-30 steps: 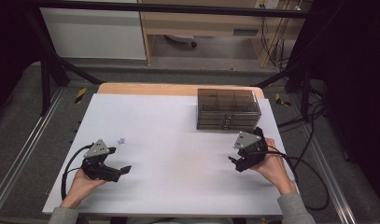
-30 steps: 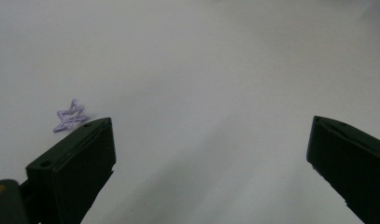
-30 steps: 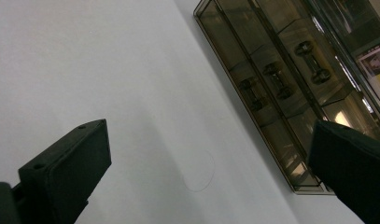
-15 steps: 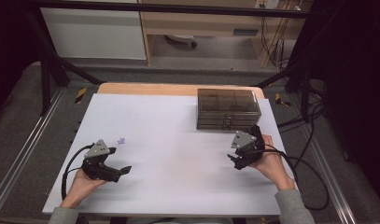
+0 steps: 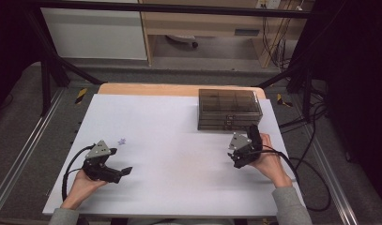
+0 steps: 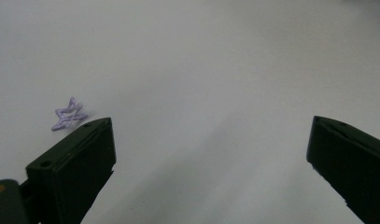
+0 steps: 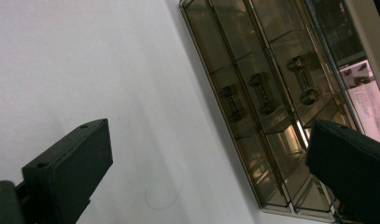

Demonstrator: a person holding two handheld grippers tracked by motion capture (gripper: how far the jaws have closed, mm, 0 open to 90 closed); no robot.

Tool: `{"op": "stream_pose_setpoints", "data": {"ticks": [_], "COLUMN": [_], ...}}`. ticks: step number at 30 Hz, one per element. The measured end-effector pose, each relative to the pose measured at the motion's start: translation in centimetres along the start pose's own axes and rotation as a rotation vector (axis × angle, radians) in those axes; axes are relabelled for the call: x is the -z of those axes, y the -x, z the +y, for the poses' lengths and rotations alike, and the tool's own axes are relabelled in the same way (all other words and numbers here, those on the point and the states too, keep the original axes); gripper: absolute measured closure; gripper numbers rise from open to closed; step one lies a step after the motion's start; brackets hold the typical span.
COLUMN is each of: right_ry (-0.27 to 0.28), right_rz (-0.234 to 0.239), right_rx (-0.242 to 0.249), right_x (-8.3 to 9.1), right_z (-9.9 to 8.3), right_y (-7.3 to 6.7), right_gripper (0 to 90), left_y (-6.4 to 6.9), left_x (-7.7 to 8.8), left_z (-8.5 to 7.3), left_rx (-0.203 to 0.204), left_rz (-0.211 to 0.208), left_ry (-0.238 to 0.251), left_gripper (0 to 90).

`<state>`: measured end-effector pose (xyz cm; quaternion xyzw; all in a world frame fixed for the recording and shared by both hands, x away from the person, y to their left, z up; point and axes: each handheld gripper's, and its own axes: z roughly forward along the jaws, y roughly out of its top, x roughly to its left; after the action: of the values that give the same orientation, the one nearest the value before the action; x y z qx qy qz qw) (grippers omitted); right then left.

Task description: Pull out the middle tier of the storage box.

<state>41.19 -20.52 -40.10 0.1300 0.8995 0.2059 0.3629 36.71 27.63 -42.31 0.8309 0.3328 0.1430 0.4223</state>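
Room lies wide between your hands on the white table (image 5: 179,140). Your left gripper (image 5: 114,171), jaws spread, sits near the left edge, with the purple star (image 5: 122,141) just beyond it. Your right gripper (image 5: 237,160), also spread and empty, hovers just before the smoky drawer box (image 5: 229,108) at the far right corner.

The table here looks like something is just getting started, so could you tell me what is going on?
A person sits at the white table with a gripper in each hand. The left gripper, jaws open, rests near a small purple star without touching it. The right gripper, also open, sits just in front of a smoky clear drawer box and points toward its small drawers. Neither one holds anything yet.
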Motion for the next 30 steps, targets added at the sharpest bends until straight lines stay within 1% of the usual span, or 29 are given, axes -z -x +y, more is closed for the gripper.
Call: {"op": "stream_pose_setpoints", "data": {"ticks": [8, 12, 15, 18, 21, 22, 24, 26, 27, 28, 30], "right_ry": [-0.015, -0.009, -0.009, -0.008, -0.014, -0.017, -0.015, -0.014, -0.017, -0.016, -0.016], "right_rz": [-0.025, -0.037, -0.043, -0.052, -0.058, -0.067, -0.068, -0.076, -0.083, -0.088, -0.091], "right_rx": [0.044, 0.063, 0.076, 0.078, 0.093, 0.107, 0.109, 0.126, 0.128, 0.142, 0.150], "right_x": [-0.8, -1.0, -1.2, -1.3, -1.5, -1.6, -1.6, -1.8, -1.9, -2.0, -2.1], "right_z": [0.3, 0.5, 0.6, 0.6, 0.7, 0.8, 0.8, 1.0, 1.0, 1.1, 1.2], "right_y": [0.0, -0.1, -0.1, -0.1, 0.0, 0.1, 0.1, 0.1, 0.0, 0.0, -0.1], "right_gripper": [2.0, 2.5, 2.9, 3.2, 3.6, 4.0, 4.2, 4.4, 4.4, 4.5, 4.7], "left_y": [0.0, 0.0, 0.0, 0.0, 0.0, 0.0, 0.0, 0.0, 0.0, 0.0, 0.0], "left_x": [0.0, -0.1, -0.1, -0.1, -0.1, -0.1, -0.1, -0.1, -0.1, -0.1, -0.1], "left_z": [0.0, 0.0, 0.0, 0.0, 0.0, 0.0, 0.0, 0.0, 0.0, 0.0, 0.0], "left_rx": [-0.001, -0.002, -0.002, -0.002, -0.003, -0.004, -0.005, -0.005, -0.006, -0.006, -0.007], "left_rz": [-0.001, -0.002, -0.001, -0.002, -0.001, -0.002, -0.002, -0.002, -0.002, -0.002, -0.001], "left_ry": [-0.002, -0.003, -0.004, -0.003, -0.005, -0.004, -0.004, -0.004, -0.005, -0.005, -0.005], "left_gripper": [0.8, 0.8, 0.8, 0.8, 0.8, 0.8, 0.8, 0.8, 0.8, 0.8, 0.8]}}
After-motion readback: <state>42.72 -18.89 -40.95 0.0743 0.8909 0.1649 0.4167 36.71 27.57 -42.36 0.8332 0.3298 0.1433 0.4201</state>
